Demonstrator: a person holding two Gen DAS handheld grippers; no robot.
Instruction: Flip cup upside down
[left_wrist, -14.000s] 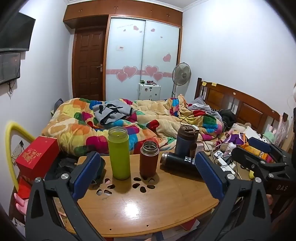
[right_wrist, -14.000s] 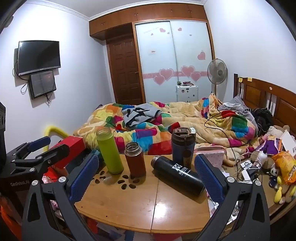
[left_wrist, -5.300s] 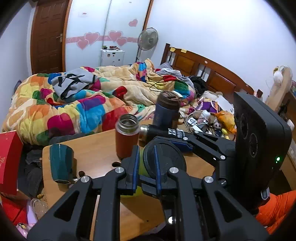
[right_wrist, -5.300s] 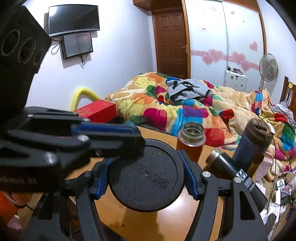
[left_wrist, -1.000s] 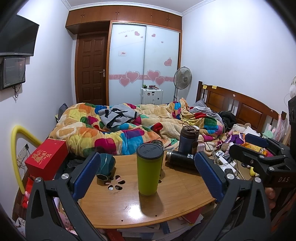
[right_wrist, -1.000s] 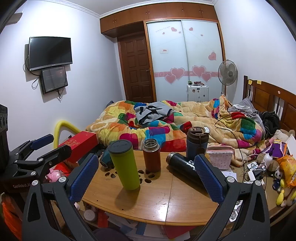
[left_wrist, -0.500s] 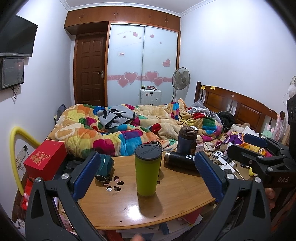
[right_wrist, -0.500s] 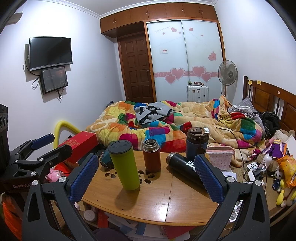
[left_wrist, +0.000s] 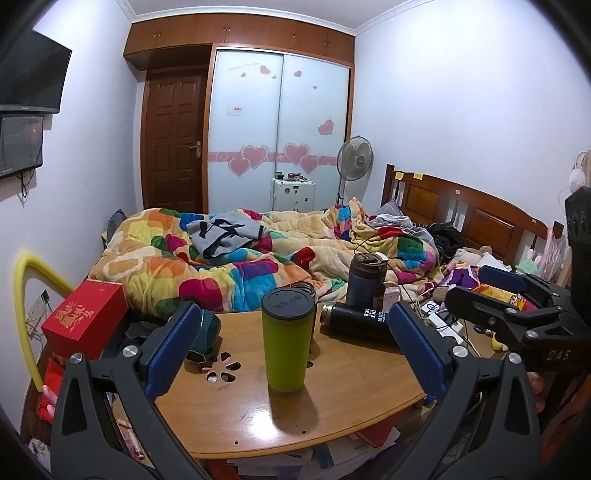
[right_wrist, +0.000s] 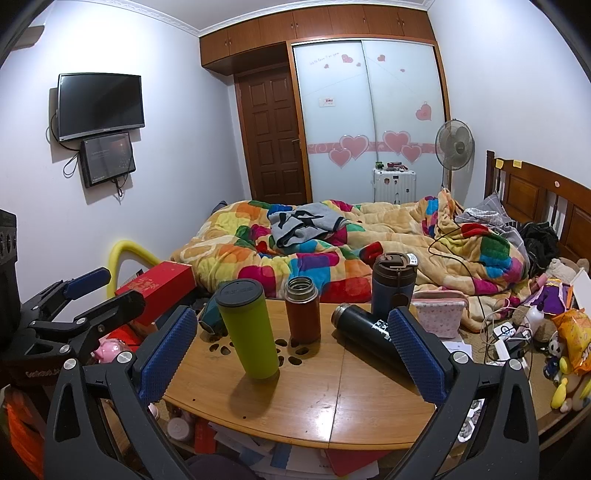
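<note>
A green cup (left_wrist: 287, 341) stands upside down on the wooden table (left_wrist: 332, 398), its black base facing up. It also shows in the right wrist view (right_wrist: 249, 328) left of the table's middle. My left gripper (left_wrist: 291, 349) is open and empty, held back from the cup with its blue pads wide on either side. My right gripper (right_wrist: 290, 349) is open and empty too, back from the table's front edge. Each gripper shows at the side of the other's view.
On the table stand a brown flask (right_wrist: 302, 309) without a lid, a dark blue tumbler (right_wrist: 393, 284), a black bottle (right_wrist: 365, 332) lying on its side and a teal lid (left_wrist: 207, 328). A red box (left_wrist: 85, 317) sits left; a bed with a colourful quilt (right_wrist: 332, 243) lies behind.
Both grippers have stayed open and nearly still over the last second. The green cup, which stood mouth up long before, stands inverted and untouched.
</note>
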